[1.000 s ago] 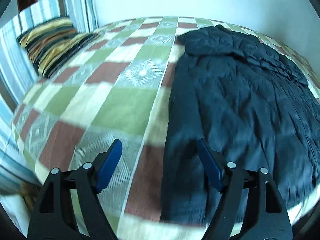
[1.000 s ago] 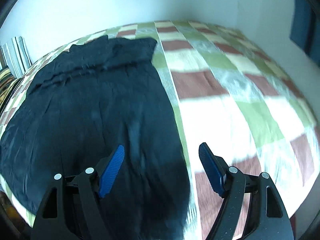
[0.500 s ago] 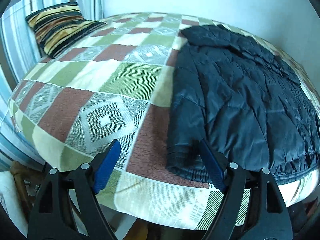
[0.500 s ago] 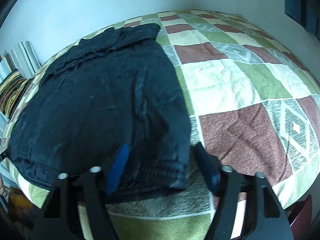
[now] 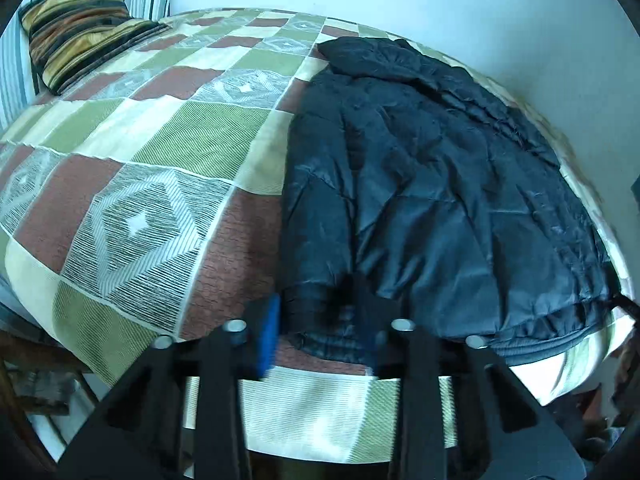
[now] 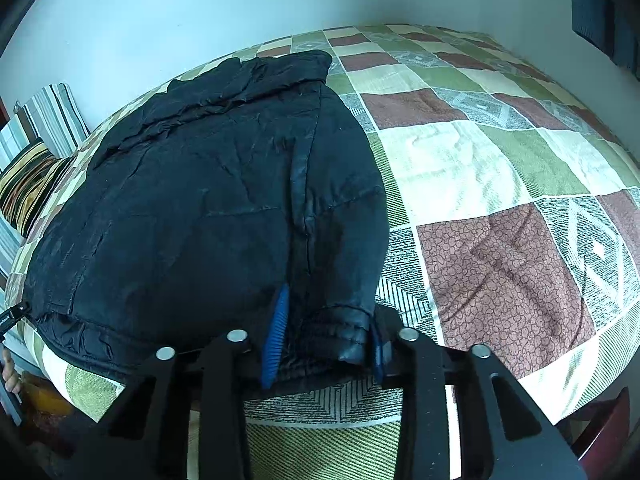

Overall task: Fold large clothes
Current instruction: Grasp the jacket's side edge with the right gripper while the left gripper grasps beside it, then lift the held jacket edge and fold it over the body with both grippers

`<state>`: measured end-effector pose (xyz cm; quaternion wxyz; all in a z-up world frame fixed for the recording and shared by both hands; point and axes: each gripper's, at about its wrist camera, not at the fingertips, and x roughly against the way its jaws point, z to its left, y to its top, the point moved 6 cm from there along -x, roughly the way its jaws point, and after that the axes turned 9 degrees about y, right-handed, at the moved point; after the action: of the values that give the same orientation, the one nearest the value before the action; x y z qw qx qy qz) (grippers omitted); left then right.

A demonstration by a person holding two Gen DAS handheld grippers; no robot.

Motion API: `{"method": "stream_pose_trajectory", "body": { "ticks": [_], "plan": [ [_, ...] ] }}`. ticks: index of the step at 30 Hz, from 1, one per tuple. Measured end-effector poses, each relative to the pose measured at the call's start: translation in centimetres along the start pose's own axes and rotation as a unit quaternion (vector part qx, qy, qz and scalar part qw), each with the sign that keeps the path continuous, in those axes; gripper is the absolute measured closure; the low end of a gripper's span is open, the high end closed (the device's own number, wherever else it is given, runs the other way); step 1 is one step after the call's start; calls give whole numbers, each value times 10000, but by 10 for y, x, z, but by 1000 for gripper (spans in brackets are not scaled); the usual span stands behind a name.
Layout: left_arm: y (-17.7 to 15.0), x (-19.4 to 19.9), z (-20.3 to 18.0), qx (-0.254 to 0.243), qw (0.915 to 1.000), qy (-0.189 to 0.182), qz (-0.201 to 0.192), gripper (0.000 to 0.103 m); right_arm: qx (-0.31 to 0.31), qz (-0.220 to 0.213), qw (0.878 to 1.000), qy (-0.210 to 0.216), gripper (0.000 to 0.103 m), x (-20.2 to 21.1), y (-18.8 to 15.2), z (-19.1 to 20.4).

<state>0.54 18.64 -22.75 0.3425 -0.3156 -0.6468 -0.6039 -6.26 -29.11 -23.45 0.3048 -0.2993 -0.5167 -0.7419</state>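
Dark quilted jacket [image 5: 420, 184] lies spread flat on the bed [image 5: 160, 216], hood end toward the far wall, ribbed hem along the near edge of the mattress. In the left wrist view it covers the right half of the checked bedspread; in the right wrist view the jacket [image 6: 192, 216] covers the left half.

Left claw [image 5: 320, 320]: sits at the jacket's near left corner, over a ribbed cuff. Jaws have just been closing, and the cuff is between them. The blue pad on one side touches the fabric edge; the other finger is dark against dark cloth and blurred. Reads as pinching the cuff corner.

Right claw [image 6: 324, 332]: at the jacket's near right corner. Jaws have just been closing too, with the ribbed cuff and hem bunched between both blue pads, fabric pressed on each side. Pinching the jacket.

Both claws point steeply down onto the near edge of the bed, one at each lower corner of the garment, well apart.

Beyond: bedspread in green, brown and cream squares. Striped cushion [image 5: 76, 28] at the far left corner, against a striped headboard. Pale wall [image 6: 240, 8] behind.
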Motion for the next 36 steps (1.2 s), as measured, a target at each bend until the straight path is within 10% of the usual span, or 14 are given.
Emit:
{"method": "stream_pose_trajectory", "body": {
  "ticks": [3,18,36],
  "plan": [
    [0,5,-6,-28,9999,-77,-63,91,22,-62,10000,43,86,4,1,3],
    [54,91,1,515,9920,-560,-1006,95,-161,-821,9937,741,94,64,29,28],
    [256,-9,-42,453,9923,-124,-1149,95,-474,-1075,9874,1063,94,-14,227,30]
  ]
}}
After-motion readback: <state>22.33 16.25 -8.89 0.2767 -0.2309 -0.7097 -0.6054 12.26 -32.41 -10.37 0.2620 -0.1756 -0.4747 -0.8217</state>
